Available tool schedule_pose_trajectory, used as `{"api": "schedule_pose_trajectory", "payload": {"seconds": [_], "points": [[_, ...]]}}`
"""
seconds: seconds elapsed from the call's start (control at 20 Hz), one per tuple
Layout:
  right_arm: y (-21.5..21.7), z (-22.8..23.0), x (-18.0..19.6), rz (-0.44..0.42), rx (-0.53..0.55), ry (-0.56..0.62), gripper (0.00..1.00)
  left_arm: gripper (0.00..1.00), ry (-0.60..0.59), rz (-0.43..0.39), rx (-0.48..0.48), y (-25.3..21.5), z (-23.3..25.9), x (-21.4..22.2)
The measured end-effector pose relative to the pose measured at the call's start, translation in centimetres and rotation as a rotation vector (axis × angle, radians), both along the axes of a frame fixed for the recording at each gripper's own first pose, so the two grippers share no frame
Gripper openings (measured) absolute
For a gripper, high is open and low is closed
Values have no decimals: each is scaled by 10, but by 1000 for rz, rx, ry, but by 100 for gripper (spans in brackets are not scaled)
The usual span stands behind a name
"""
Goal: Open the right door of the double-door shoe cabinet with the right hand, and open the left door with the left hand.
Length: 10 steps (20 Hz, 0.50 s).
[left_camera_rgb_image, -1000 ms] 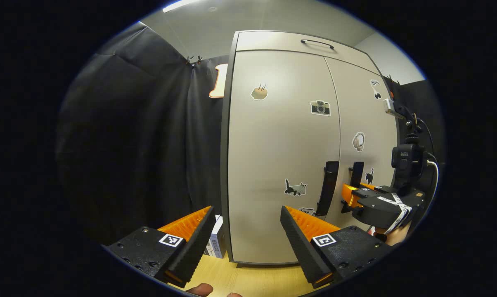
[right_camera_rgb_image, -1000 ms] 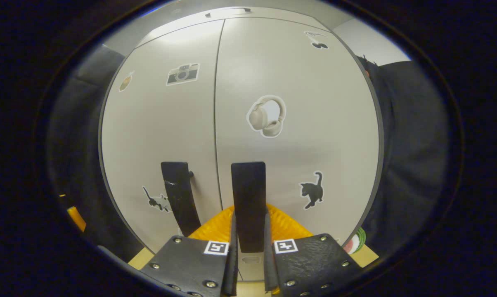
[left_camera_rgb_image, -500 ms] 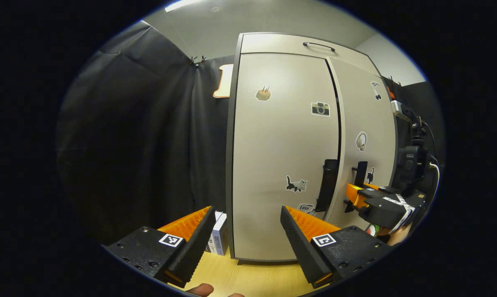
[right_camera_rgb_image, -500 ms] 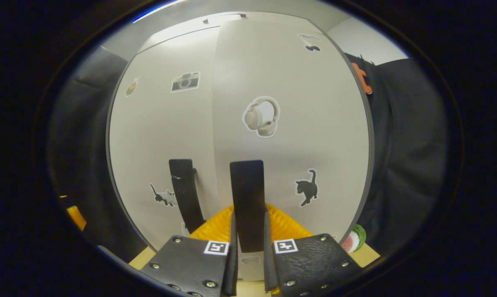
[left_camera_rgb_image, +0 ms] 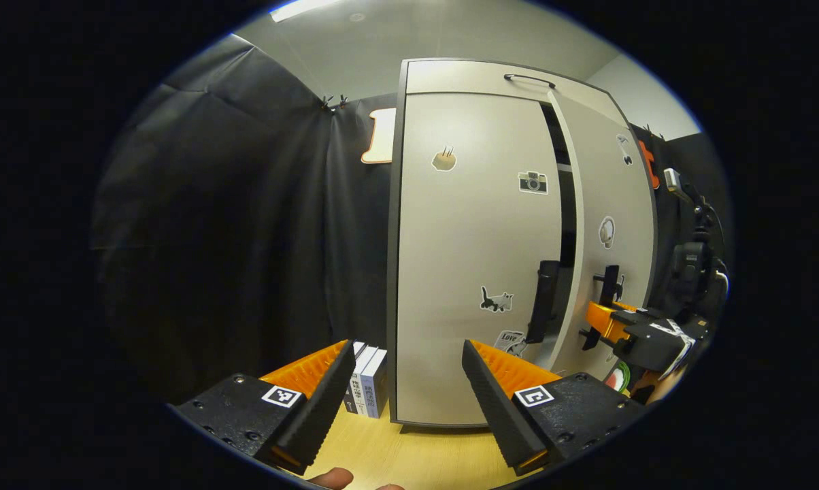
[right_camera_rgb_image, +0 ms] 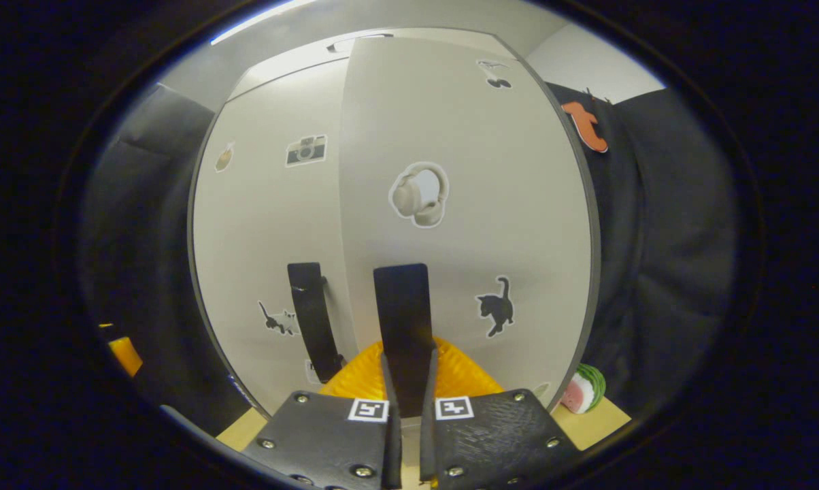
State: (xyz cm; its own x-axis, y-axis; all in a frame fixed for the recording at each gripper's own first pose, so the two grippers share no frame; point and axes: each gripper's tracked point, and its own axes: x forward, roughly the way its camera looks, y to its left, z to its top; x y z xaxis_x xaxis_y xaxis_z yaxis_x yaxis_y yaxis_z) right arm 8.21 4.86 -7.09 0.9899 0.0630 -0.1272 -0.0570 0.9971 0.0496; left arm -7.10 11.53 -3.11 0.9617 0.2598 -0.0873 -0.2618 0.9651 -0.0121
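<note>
Right gripper view: the right gripper (right_camera_rgb_image: 405, 381) has both fingers (right_camera_rgb_image: 388, 408) pressed on the flat black handle (right_camera_rgb_image: 403, 327) of the right door (right_camera_rgb_image: 464, 224). That door is smooth and pale, and it stands a bit open. It has stickers of headphones (right_camera_rgb_image: 418, 194) and a black cat (right_camera_rgb_image: 495, 314).

Left gripper view: the left gripper (left_camera_rgb_image: 403, 381) has its ridged fingers (left_camera_rgb_image: 494, 398) wide apart, with nothing between them. It hangs over the wooden desk (left_camera_rgb_image: 409, 463), in front of the shut left door (left_camera_rgb_image: 477, 258) and not touching it. The left door's black handle (left_camera_rgb_image: 544, 299) is up to the right of the fingers. A small sticker (left_camera_rgb_image: 510, 338) low on this door reads "Love". Two thin books (left_camera_rgb_image: 369, 381) stand left of the cabinet (left_camera_rgb_image: 471, 76).
</note>
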Motion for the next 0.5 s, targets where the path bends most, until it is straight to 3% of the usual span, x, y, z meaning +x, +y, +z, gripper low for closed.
{"api": "schedule_pose_trajectory", "payload": {"seconds": [0.5], "points": [[-11, 5, -13, -2, -20, -6, 11, 98, 0, -44, 2, -15, -1, -1]]}}
